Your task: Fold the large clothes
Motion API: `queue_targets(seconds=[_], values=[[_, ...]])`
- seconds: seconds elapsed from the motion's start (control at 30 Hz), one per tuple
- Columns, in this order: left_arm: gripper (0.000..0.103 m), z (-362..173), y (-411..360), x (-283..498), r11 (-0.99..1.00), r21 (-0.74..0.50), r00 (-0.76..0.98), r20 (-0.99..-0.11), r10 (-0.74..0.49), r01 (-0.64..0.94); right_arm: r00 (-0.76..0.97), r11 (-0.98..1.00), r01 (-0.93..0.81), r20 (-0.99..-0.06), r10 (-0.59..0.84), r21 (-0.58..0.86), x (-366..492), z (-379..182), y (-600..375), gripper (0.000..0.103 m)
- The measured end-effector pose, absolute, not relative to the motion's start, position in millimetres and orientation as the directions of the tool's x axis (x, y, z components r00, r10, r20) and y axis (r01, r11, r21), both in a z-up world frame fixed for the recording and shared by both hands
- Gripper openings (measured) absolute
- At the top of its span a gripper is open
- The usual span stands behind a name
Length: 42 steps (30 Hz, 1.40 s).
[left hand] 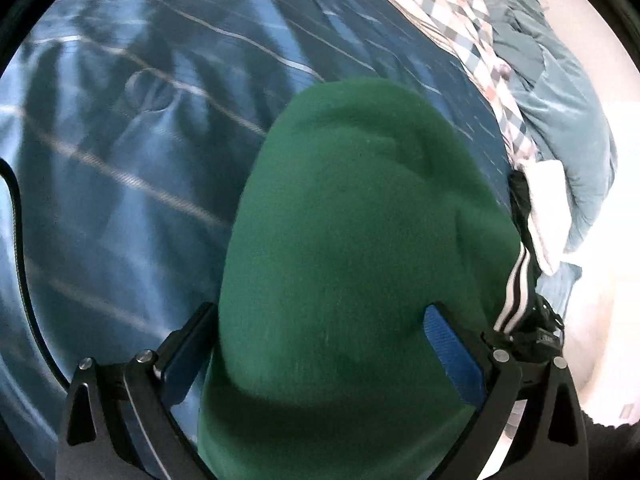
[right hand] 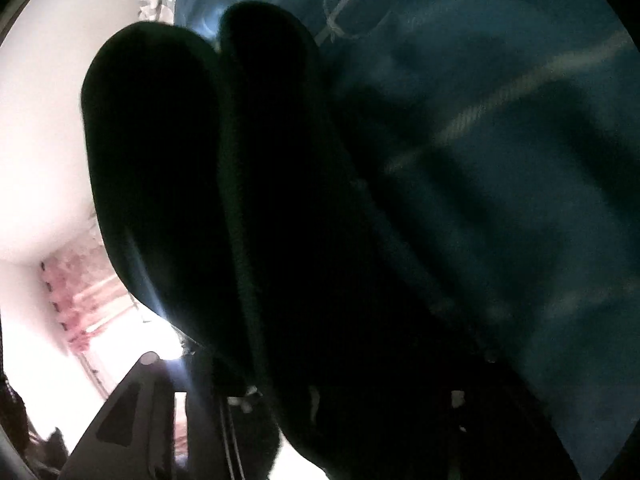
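While the left gripper (left hand: pixel 320 344) points down over a bed, a thick green garment (left hand: pixel 360 240) fills the space between its two fingers, bulging up and forward past their tips. Its jaws stand wide apart around that bundle; the blue pad (left hand: pixel 452 356) on the right finger lies against the cloth, and the left pad is just at the cloth's edge, so the grip looks like a wide clamp on the garment. Beneath it spreads a blue bedcover (left hand: pixel 140 140) with thin pale stripes. Along the cover's far right edge lies a checked cloth (left hand: pixel 460 28), with a pale blue-green quilt (left hand: pixel 568 128) beyond it. A black piece with white stripes (left hand: pixel 516 280) hangs just beside the right finger.

From the right wrist, the same garment (right hand: pixel 248 220) shows only as a dark, backlit mass in two folds, covering nearly all of the right gripper (right hand: pixel 280 400). Whether those jaws press on it I cannot tell. One finger's black base (right hand: pixel 132 412) shows at lower left, against a bright wall (right hand: pixel 44 140).
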State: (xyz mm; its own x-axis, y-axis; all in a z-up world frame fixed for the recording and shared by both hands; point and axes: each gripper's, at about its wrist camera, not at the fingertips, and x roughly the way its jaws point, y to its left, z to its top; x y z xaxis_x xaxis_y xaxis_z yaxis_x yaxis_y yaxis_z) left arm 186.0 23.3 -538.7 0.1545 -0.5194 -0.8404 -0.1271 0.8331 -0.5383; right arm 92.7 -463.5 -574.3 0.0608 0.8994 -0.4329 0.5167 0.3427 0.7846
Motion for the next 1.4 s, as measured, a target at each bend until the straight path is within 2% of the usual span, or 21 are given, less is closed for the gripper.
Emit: queue_targets(seconds=[0.07,0.13,0.2,0.3,0.53,0.77,0.9,1.1,1.23,1.4], values=[[0.103,-542,21,193,0.834,-0.541,0.144,-0.839,-0.525,-0.108,0.026,0.417,0.459,-0.481,0.877,0.784,102,-579,-458,0.072],[0.103,-540,21,196,0.833,-0.545,0.154,-0.835,-0.528,-0.099,0.035,0.42,0.437,-0.482,0.876,0.795,108,-584,-448,0.072],[0.103,-533,21,196,0.831,-0.55,0.163,-0.83,-0.533,-0.085,0.066,0.427,0.436,-0.502,0.863,0.792,110,-579,-444,0.056],[0.102,-509,18,194,0.826,-0.562,0.185,-0.816,-0.547,-0.037,0.104,0.448,0.444,-0.541,0.835,0.777,105,-558,-446,0.046],[0.102,-456,4,212,0.839,-0.539,0.198,-0.817,-0.542,0.076,0.169,0.426,0.455,-0.545,0.821,0.782,112,-507,-447,0.042],[0.102,-402,26,296,0.839,-0.54,0.285,-0.796,-0.534,0.066,0.179,0.436,0.351,-0.517,0.837,0.829,213,-449,-436,0.042],[0.102,-389,41,369,0.859,-0.508,0.345,-0.795,-0.499,0.069,0.186,0.423,0.318,-0.493,0.85,0.848,304,-444,-425,0.042],[0.102,-413,69,494,0.887,-0.456,0.411,-0.797,-0.443,0.071,0.161,0.409,0.292,-0.466,0.87,0.864,453,-484,-387,0.042],[0.102,-471,89,556,0.899,-0.436,0.374,-0.827,-0.419,0.041,0.112,0.456,0.287,-0.502,0.857,0.842,536,-534,-354,0.042],[0.102,-537,108,585,0.911,-0.412,0.302,-0.869,-0.392,-0.003,0.046,0.512,0.34,-0.558,0.828,0.789,583,-594,-355,0.042]])
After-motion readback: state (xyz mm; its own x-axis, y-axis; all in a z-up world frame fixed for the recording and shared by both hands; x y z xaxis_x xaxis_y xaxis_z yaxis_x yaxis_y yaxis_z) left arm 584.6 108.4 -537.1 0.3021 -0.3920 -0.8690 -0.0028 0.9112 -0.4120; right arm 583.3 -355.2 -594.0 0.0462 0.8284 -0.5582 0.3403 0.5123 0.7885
